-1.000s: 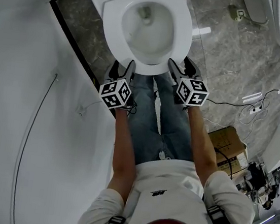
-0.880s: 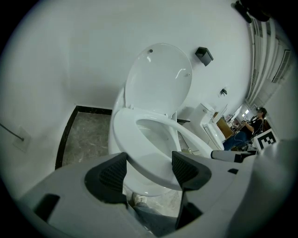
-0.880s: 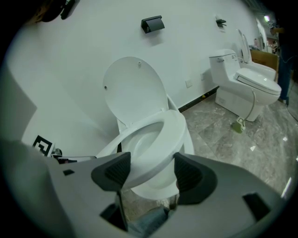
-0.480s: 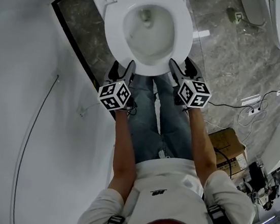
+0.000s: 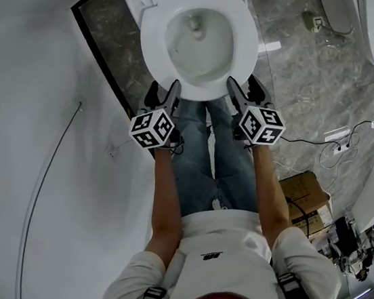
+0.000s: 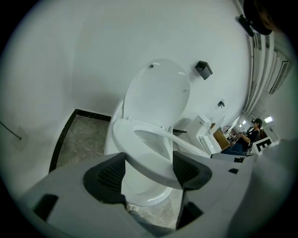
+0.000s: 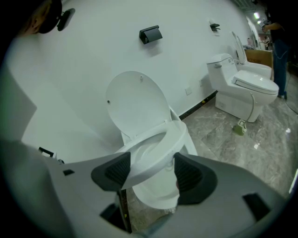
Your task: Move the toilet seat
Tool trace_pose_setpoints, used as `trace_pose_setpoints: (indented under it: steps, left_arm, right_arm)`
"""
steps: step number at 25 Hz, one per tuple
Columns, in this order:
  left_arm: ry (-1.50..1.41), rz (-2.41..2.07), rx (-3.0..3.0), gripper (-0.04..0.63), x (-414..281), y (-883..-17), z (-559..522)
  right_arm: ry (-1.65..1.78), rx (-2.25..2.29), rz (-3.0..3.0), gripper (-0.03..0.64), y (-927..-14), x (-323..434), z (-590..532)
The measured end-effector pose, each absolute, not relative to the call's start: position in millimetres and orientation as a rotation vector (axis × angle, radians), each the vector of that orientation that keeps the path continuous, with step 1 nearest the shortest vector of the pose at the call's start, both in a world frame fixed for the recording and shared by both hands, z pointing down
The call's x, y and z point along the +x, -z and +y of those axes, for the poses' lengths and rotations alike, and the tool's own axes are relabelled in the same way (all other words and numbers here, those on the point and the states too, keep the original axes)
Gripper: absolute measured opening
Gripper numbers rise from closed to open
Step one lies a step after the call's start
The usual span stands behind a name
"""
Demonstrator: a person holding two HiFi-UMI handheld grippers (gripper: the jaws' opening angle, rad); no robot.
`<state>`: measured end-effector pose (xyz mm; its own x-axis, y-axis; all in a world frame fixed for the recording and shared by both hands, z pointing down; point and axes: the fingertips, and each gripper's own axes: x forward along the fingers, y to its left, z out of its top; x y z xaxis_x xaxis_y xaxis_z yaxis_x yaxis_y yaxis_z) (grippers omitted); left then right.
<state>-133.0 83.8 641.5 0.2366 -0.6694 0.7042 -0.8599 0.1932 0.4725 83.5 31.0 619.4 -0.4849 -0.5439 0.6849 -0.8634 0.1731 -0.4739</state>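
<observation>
The person stands right up against the near end of the toilet, jeans (image 5: 220,167) almost touching the bowl (image 5: 195,47), with both arms reaching down to it. The toilet seat (image 5: 246,45) has its near rim caught at two spots side by side. The left hand-held gripper (image 5: 163,93) takes the left spot and the right hand-held gripper (image 5: 244,90) the right spot, their marker cubes (image 5: 153,127) turned up towards the head camera.

In the left gripper view, the left hand-held gripper (image 6: 148,173) has its jaws standing wide. The seat (image 6: 145,160) fills the gap from pad to pad, so they are pinching its rim. The right hand-held gripper (image 7: 149,173) pinches the seat (image 7: 160,146) the same way.

Both gripper views show the seat tilted, its near end raised clear of the bowl (image 6: 139,194) beneath. The lid (image 6: 159,93) stands upright at the far end against the white wall (image 6: 93,56), where a small black fitting (image 6: 203,69) is fixed off to the right.

On the grey marbled floor (image 5: 305,79) to the right stands a second toilet (image 7: 242,86). Nearer on that side are a cardboard box (image 5: 303,189) and loose cables (image 5: 342,142).
</observation>
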Motion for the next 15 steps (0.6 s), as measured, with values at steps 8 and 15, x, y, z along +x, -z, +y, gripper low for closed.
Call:
trace_pose_setpoints:
  steps: [8,15]
  left_arm:
    - [-0.167,-1.525,1.52,0.322,-139,-628,75]
    - [-0.11,-1.566,1.522,0.322,-144,-617,65]
  right_arm:
    - [-1.247,1.367,-2.114,0.31,-605,79,20]
    - [-1.253,1.393,-2.118,0.311,-595,76,11]
